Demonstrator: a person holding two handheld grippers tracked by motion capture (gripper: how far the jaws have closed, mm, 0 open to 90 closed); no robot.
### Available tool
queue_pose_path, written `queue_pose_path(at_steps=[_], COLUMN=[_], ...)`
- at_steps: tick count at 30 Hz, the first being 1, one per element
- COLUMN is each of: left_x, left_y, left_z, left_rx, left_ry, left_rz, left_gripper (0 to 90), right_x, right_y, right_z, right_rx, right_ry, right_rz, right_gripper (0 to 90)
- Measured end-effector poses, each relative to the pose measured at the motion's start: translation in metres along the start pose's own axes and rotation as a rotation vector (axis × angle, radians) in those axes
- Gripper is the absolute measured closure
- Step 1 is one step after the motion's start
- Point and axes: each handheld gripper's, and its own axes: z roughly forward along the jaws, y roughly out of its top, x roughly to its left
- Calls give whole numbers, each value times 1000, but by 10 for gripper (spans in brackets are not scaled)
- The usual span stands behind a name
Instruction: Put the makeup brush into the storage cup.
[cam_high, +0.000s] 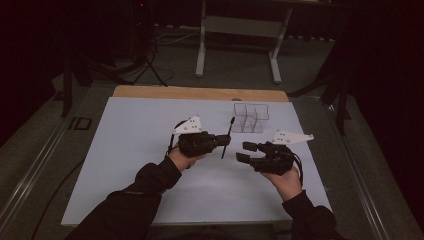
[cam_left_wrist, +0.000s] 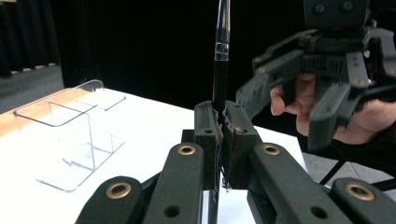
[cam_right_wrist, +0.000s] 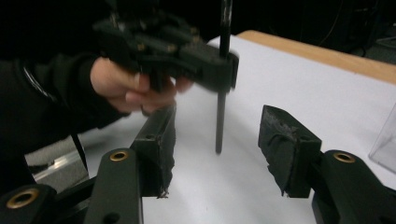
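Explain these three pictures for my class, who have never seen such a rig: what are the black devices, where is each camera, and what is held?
A person at a table holds a hand-operated tool with two black jaws in each hand. One camera looks down from above; the other two ride on the tools, looking along their jaws. The left gripper is shut on a thin black pen, holding it upright above the white sheet. The right gripper is open, its jaws apart with nothing between them. A clear plastic organizer with compartments stands on the sheet beyond the grippers.
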Motion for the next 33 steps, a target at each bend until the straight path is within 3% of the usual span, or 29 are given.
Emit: queue_pose_path(at_steps=[6, 8, 13, 20, 26, 29, 33], left_x=[-2, -4, -6, -9, -8, -8, -8], left_y=[-2, -3, -3, -4, -5, -4, -4], left_z=[3, 4, 6, 8, 9, 9, 12], left_rx=[7, 11, 15, 28, 33, 45, 58], left_ry=[-13, -20, -41, -53, -56, -49, -55], left_rz=[5, 9, 7, 18, 14, 12, -4], left_gripper=[865, 866, 865, 865, 865, 864, 861], right_x=[2, 4, 3, 2, 4, 0, 2], right_y=[13, 19, 25, 34, 38, 37, 36], right_z=[-3, -2, 4, 15, 20, 19, 19], right_rx=[-43, -67, -65, -56, -46, -49, -41], right_ry=[-9, -17, -29, -8, -12, -14, -36], right_rz=[-5, -13, -14, -5, -10, 19, -18], right_gripper=[481, 561, 604, 659, 804, 850, 857])
